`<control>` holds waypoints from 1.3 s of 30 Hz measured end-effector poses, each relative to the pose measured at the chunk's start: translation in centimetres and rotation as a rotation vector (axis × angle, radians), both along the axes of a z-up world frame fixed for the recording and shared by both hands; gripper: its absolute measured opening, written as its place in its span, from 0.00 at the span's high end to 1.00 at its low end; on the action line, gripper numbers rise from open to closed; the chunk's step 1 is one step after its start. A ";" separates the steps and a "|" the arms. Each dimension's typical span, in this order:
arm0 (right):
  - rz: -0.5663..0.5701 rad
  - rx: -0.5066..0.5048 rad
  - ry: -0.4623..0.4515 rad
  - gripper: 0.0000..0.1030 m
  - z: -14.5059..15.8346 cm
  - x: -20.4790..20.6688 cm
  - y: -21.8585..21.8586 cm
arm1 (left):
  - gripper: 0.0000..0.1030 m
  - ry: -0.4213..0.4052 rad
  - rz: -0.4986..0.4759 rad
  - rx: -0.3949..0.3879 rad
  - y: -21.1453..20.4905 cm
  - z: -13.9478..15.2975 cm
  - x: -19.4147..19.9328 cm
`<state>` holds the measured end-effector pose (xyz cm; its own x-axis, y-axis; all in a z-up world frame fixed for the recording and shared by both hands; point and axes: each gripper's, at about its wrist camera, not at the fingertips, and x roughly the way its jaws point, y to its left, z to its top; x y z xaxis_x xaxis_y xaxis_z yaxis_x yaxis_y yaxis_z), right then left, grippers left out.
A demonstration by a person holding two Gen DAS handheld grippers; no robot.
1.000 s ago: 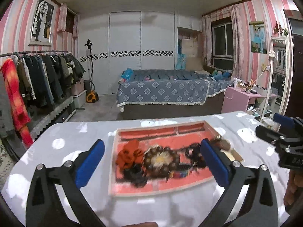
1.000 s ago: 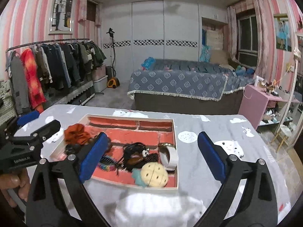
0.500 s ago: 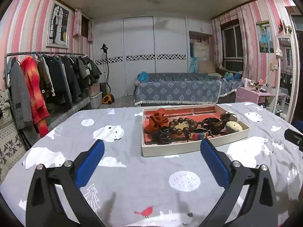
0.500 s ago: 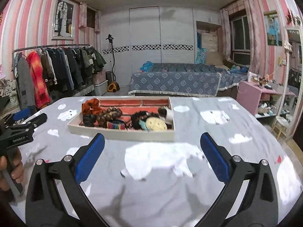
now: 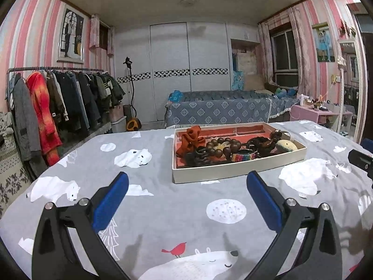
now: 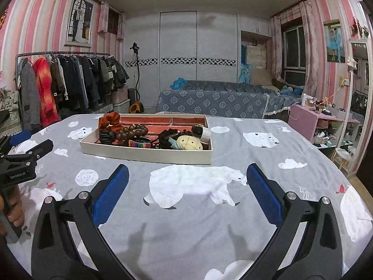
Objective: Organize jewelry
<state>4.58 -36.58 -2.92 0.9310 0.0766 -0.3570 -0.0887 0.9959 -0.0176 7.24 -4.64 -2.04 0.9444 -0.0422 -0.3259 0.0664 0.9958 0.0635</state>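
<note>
Both grippers low over a table under a grey polar-bear tablecloth (image 5: 186,210), neither holding anything. Left gripper (image 5: 186,193) spread wide, blue pads (image 5: 109,200) far apart, nothing between them but cloth. Right gripper (image 6: 186,186) likewise wide open above a large white bear print, empty.

Ahead of the left gripper at about 1 o'clock, well apart from the fingertips – a shallow white tray (image 5: 233,172) with a coral-red lining, resting flat on the cloth. From the right wrist view, same tray (image 6: 144,156) at about 11 o'clock, also well clear of the pads.

Inside the tray, piled together and touching: an orange scrunchie (image 5: 191,140) at the far-left corner, a dark hair claw (image 5: 198,157) just in front of it, a string of large brown wooden beads (image 5: 223,145) in the middle, a rainbow-striped band (image 5: 243,157) near the front wall, a tangle of dark beaded strands (image 5: 261,145) to the right, and a pale round turtle-shaped piece (image 6: 187,143) toward the right end beside a white bangle (image 6: 205,134).

At the left edge of the right wrist view – the left gripper's black body, gripped by a hand (image 6: 14,212)
</note>
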 end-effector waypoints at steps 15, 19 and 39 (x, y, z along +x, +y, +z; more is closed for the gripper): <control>-0.009 0.014 0.012 0.05 -0.1 0.3 -0.1 | 0.04 0.009 -0.006 0.029 -0.5 -0.1 0.1; -0.010 0.005 0.010 0.04 -0.2 0.2 0.1 | 0.04 0.007 -0.004 0.023 -0.5 -0.1 0.1; -0.010 0.001 0.012 0.04 -0.2 0.1 0.2 | 0.04 0.006 -0.003 0.015 -0.3 0.0 0.0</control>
<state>4.72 -36.38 -3.16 0.9273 0.0676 -0.3681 -0.0789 0.9968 -0.0156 7.28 -4.96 -2.03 0.9425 -0.0399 -0.3318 0.0697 0.9945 0.0784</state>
